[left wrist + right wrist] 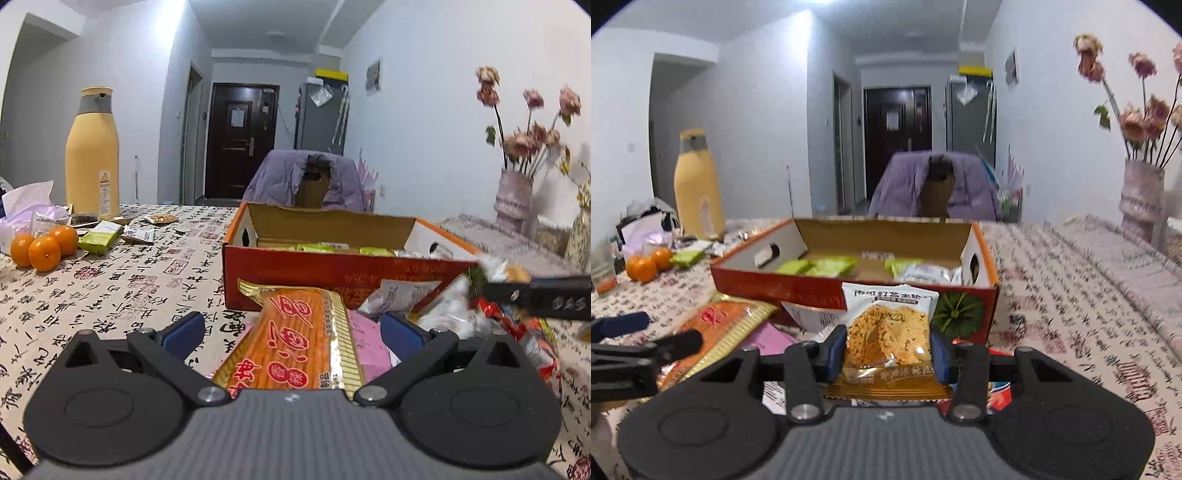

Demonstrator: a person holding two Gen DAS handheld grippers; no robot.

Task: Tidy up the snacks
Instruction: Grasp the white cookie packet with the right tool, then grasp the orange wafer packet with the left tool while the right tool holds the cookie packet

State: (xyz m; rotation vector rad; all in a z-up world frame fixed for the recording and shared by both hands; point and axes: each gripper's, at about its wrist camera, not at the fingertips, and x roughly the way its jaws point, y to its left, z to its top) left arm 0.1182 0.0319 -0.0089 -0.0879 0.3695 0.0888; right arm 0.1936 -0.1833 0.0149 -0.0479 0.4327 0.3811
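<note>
The right gripper [888, 350] is seen clamped on a small rice-cracker packet [890, 328], its blue pads [837, 352] pressed against the two side edges of the wrapper. The packet is held upright just in front of the red cardboard box [849, 291], which lies at twelve o'clock from the gripper with its lid off. Green packets [816, 266] and a silver one [929, 275] are already lying inside the box. The step in hand is judged to be the carrying of this packet over the near wall and into the box.

The left gripper [291, 328] is held with its jaws wide apart over a long orange-and-gold biscuit packet [295, 339], which lies flat on the calligraphy-print tablecloth [110, 295]; the pads do not appear to touch it. A heap of further wrappers [461, 321] is seen at two o'clock from it, against the box front.

Several risks can be judged from here. The packet is gripped only by its thin, air-filled edges, so it could slip or swivel if the lift is hurried. The box's near wall stands between the packet and the inside, and a low approach could catch the wrapper's lower seam on it or push the light box away. The two grippers are close together, so a sideways swing could bring them into contact. The tangerines [40, 247] and yellow thermos [92, 155], at ten o'clock, are well apart from all this.
</note>
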